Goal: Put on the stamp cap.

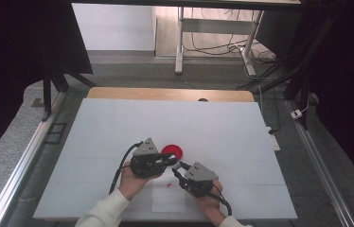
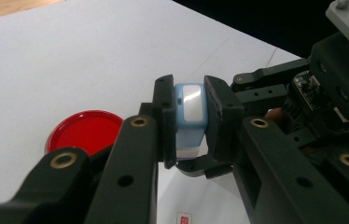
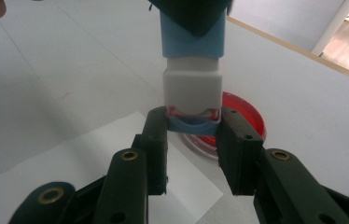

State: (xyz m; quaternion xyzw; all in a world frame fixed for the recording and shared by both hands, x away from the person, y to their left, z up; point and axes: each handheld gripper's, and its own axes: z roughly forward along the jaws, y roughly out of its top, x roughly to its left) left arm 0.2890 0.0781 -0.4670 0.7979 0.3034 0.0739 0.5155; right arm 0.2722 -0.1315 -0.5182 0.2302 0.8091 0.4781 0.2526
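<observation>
A small blue and white block hangs above the table, held at both ends. My left gripper is shut on its blue upper part. My right gripper is shut on the blue piece at its lower end, just under the white middle section. In the high view the left gripper and right gripper meet tip to tip near the table's front middle. A round red dish lies on the table right behind them, also visible as the red dish in the left gripper view.
A white sheet of paper lies at the front edge under the grippers, with a small red mark on it. The white tabletop stretches wide on both sides. Aluminium rails flank the table.
</observation>
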